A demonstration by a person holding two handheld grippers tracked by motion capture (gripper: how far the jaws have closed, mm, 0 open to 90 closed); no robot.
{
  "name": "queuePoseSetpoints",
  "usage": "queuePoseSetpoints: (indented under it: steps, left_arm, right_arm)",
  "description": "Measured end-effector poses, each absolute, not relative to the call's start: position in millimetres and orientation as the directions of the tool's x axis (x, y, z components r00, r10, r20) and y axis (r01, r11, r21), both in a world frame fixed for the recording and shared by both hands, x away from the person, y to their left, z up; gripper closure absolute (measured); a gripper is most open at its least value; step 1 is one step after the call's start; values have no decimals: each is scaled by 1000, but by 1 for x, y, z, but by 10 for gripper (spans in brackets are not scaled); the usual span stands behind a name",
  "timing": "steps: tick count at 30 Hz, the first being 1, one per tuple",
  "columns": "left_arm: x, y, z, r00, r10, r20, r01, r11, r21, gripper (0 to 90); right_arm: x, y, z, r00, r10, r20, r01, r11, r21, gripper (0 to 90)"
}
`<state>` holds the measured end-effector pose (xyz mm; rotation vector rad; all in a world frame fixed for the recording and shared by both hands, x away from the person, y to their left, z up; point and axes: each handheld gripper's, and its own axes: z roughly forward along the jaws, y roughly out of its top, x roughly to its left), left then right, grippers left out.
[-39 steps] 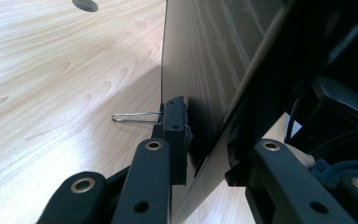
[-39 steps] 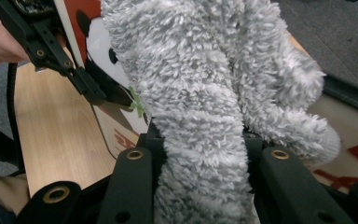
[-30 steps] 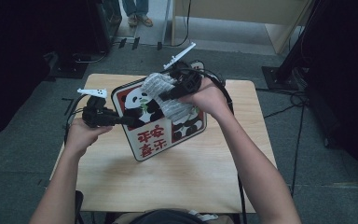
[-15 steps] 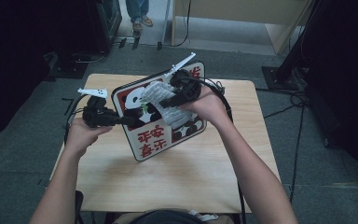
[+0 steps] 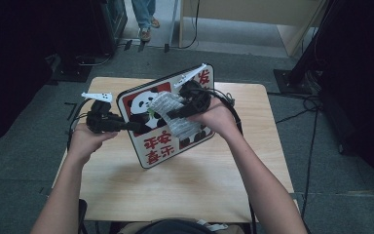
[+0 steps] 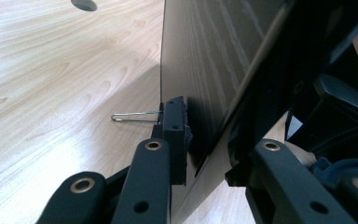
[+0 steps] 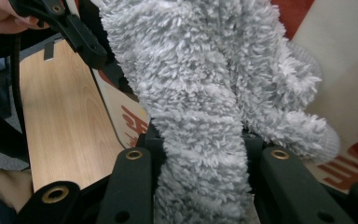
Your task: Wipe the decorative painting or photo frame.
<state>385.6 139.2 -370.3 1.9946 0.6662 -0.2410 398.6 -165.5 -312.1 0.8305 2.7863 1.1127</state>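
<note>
A square board [image 5: 158, 146] with a panda picture and red characters stands tilted on the wooden table [image 5: 185, 190]. My left gripper [image 5: 131, 126] is shut on the board's left edge and holds it up; in the left gripper view its jaws clamp the dark edge of the board [image 6: 200, 70]. My right gripper [image 5: 173, 113] is shut on a fluffy grey cloth [image 5: 175, 117] that lies against the board's printed face. The right gripper view has the grey cloth [image 7: 200, 102] bunched between the jaws, with the board [image 7: 340, 60] behind it.
A thin metal wire clip [image 6: 133, 116] sticks out by the left jaw over the tabletop. Black cables [image 5: 231, 105] trail behind the board. A person's legs [image 5: 143, 17] stand on the floor beyond the table. Dark equipment [image 5: 102, 24] lines the back left.
My right gripper and the grey cloth have slid down the board's face, towards me. The left gripper and the board have stayed put.
</note>
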Motion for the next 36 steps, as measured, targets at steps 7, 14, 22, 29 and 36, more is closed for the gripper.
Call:
queuePoseSetpoints:
  steps: [7, 14, 22, 29, 36]
  left_arm:
    - [386, 139, -370, 831, 352, -431, 547, -372, 750, 758]
    - [386, 139, -370, 832, 350, -430, 545, -374, 751, 758]
    - [386, 139, -370, 833, 350, -429, 544, -374, 751, 756]
    - [385, 139, -370, 833, 349, -430, 545, -375, 750, 756]
    - [385, 139, -370, 832, 349, -431, 545, -374, 750, 755]
  right_arm:
    - [396, -168, -323, -851, 492, 183, 482, 594, 644, 677]
    - [393, -169, -335, -849, 493, 190, 490, 600, 633, 674]
    - [389, -172, -355, -839, 500, 215, 513, 593, 621, 671]
    - [385, -173, -369, -840, 498, 216, 514, 598, 616, 670]
    - [382, -173, -385, -841, 495, 219, 515, 607, 606, 669]
